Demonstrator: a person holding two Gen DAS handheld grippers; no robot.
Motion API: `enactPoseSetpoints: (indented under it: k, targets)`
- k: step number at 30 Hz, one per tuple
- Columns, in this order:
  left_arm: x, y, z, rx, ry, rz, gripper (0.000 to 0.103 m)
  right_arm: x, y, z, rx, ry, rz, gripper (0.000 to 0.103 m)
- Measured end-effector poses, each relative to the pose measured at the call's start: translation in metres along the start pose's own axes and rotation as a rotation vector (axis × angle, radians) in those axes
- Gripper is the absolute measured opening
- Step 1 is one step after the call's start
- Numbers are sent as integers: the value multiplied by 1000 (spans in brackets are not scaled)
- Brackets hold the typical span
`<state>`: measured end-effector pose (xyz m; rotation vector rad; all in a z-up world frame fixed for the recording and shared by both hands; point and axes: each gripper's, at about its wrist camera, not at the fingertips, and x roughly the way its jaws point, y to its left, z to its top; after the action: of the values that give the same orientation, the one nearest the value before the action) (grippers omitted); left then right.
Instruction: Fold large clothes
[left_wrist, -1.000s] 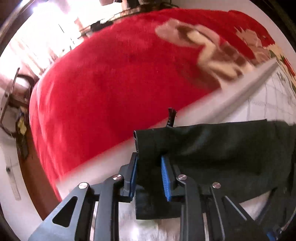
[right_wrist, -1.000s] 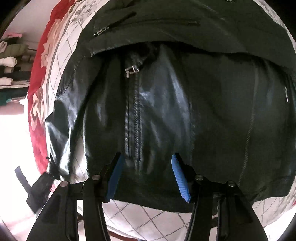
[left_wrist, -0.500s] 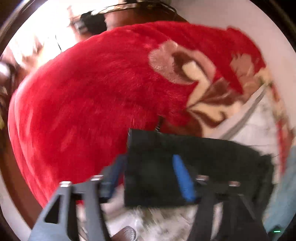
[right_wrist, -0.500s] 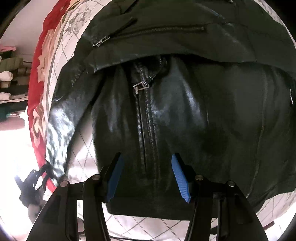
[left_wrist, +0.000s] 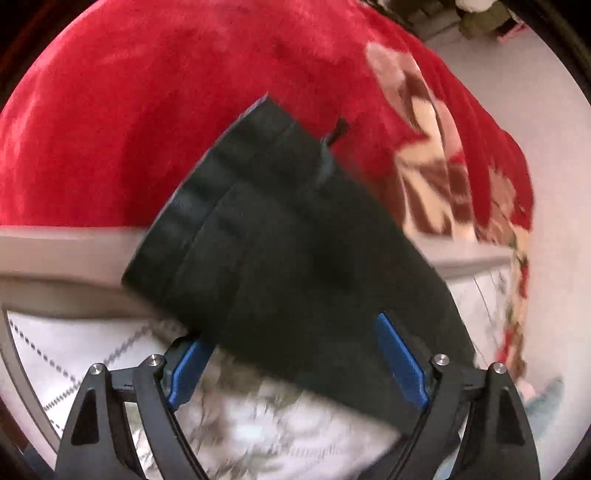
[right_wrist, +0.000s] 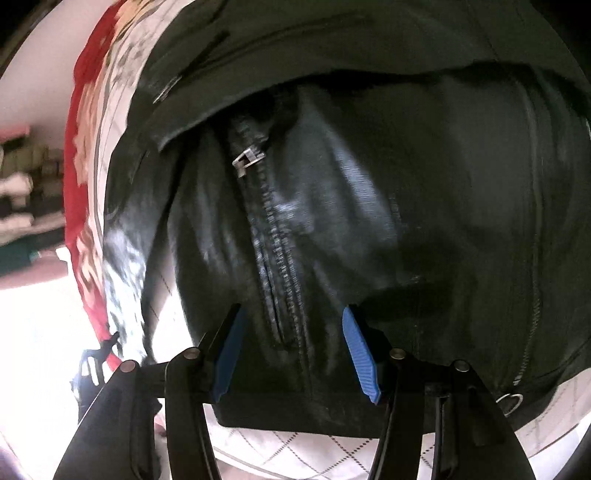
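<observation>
A black leather jacket (right_wrist: 424, 203) lies on a white quilted bedcover (right_wrist: 295, 450), its front zip pull (right_wrist: 245, 160) up. My right gripper (right_wrist: 293, 354) hovers over the hem near the zip. Its jaws stand half apart and the pads do not press the leather. In the left wrist view the jacket's black sleeve cuff (left_wrist: 295, 240) lies slanted across the quilt (left_wrist: 74, 350) and the red blanket (left_wrist: 129, 129). My left gripper (left_wrist: 295, 365) is just above it. Its jaws are opening, and the sleeve passes between the wide-set pads untouched.
The red fleece blanket with a cream and brown flower pattern (left_wrist: 424, 177) borders the quilt, with a grey band (left_wrist: 55, 251) between them. A metal ring (right_wrist: 511, 400) hangs at the jacket's hem. Blurred stacked clothes (right_wrist: 22, 184) show beyond the bed's edge.
My left gripper has let go of the sleeve cuff: its jaws went from pinched to wide, and the view rolled so the sleeve now lies slanted. The right gripper's gap is unchanged.
</observation>
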<state>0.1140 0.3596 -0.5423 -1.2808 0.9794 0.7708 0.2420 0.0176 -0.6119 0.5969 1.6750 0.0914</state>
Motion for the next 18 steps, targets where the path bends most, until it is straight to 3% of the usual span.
enactPoseSetpoints:
  k: [1,3,5,9,14,15,18]
  targets:
    - [1,-3,1,-2,-23,16,85,-1,-6,1,24,-5,17,57]
    - [1,-14,5,7,-83,57,73,-2,-13,4,46,-12,24,57]
    - [2,-27,11,55,-130,134,11,-6,-18,6,47,-24,19,57]
    - [-1,-48,19,130,-165,148,4,-16,-23,10,36,-42,-2,57]
    - [-39,-115,2,382,-297,174,2,-43,-29,21,9,-103,-64,57]
    - [-49,-129,-4,432,-321,164,1,-48,-30,24,-4,-114,-115,57]
    - [-79,-177,-25,611,-398,147,1,-61,-18,33,-93,-173,-425,57]
